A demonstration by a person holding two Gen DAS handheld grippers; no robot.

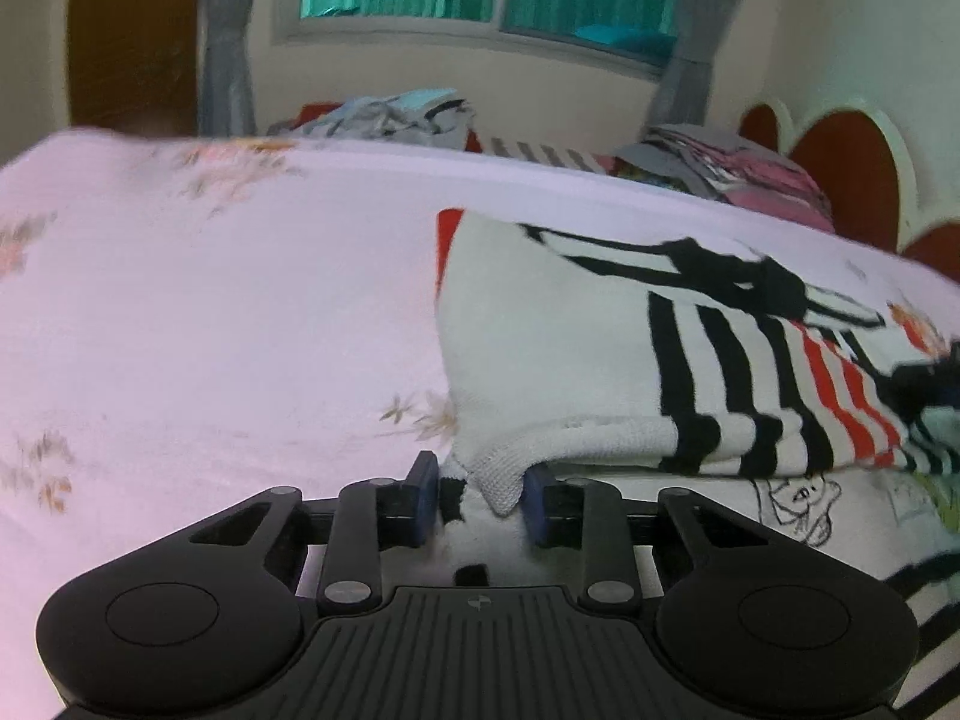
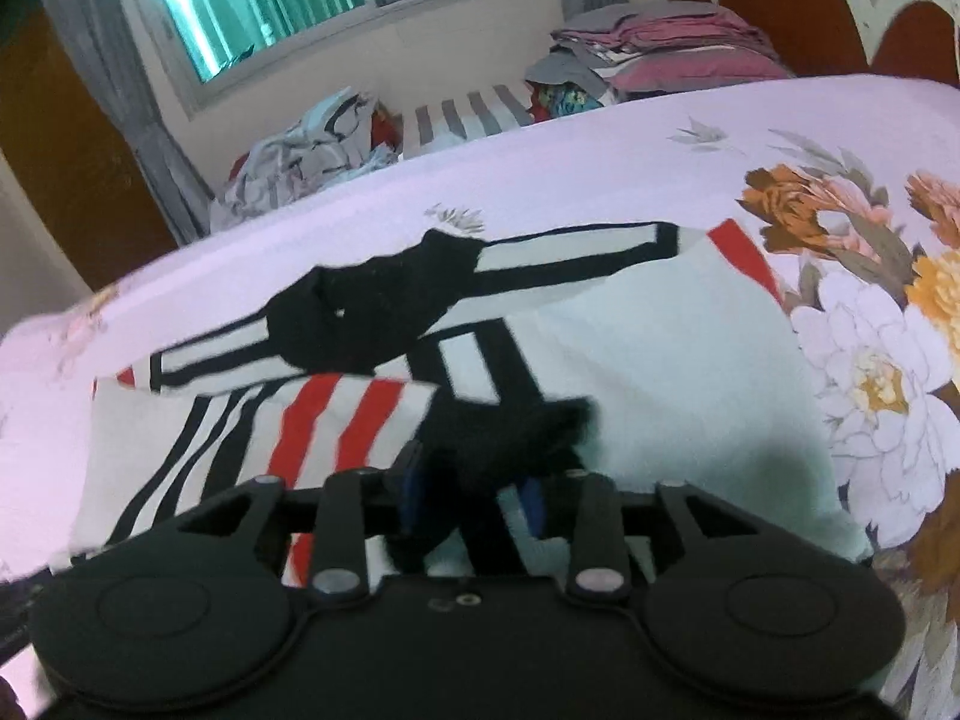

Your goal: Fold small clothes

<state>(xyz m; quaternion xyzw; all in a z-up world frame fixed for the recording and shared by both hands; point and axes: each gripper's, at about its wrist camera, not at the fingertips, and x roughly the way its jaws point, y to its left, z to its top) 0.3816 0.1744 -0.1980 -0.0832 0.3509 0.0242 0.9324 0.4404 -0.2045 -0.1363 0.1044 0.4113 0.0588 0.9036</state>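
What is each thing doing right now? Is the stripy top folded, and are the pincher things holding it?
Striped top: lying on the bed, partly folded, one edge doubled over.
Left gripper: jaws around a white knit corner of the top; pads look to be touching it.
Right gripper: black fabric of the top between its jaws; grip unclear.
Bedsheet: spread flat.
Folded pile: stacked by the headboard.
Loose pile: crumpled.

We lose the striped garment point(image 1: 600, 330) past the right edge of the left wrist view, its far end smeared by blur; in the right wrist view, dark cloth point(image 2: 516, 432) hides the right gripper point(image 2: 474, 495) pads, so contact stays unclear; the clothes heap point(image 2: 312, 144) is too blurred to sort.
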